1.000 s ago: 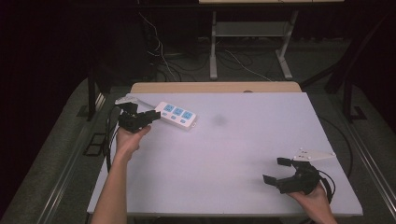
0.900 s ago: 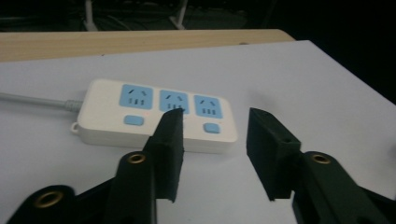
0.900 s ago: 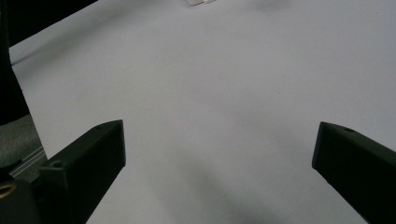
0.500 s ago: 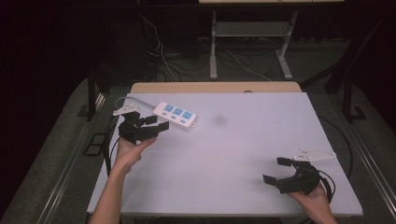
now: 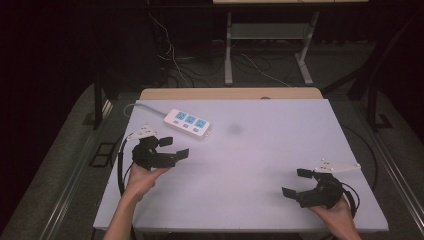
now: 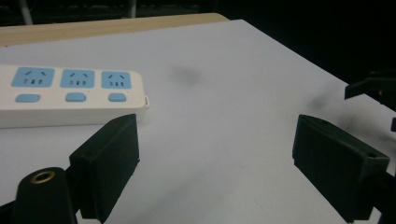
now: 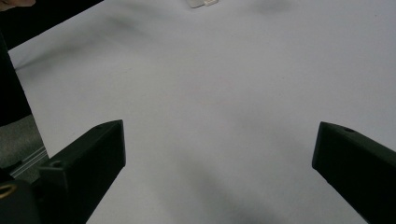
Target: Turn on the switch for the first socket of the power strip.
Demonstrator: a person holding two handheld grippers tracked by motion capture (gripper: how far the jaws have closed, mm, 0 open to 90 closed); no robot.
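Observation:
A white power strip [image 5: 187,122] with three blue sockets lies flat at the back left of the white table [image 5: 260,155]. My left gripper [image 5: 174,148] hovers just in front of it, apart from it. Its jaws have just been opening and stand wide with nothing between them. In the left gripper view the power strip [image 6: 70,93] lies beyond the left gripper [image 6: 215,158], up and to the left. My right gripper [image 5: 296,183] rests near the front right corner, open and empty. The right gripper [image 7: 215,154] faces bare tabletop, with the power strip's end [image 7: 201,3] at the top edge.
The strip's white cord [image 5: 145,107] runs off the table's back left corner. A wooden board [image 5: 230,93] borders the far edge. A faint dark smudge [image 5: 234,128] marks the tabletop. Cables and a metal stand's legs [image 5: 265,55] lie on the floor beyond.
My left gripper has drawn back from the power strip toward the person and its jaws have opened wide. The strip stays where it was. The right gripper has not moved.

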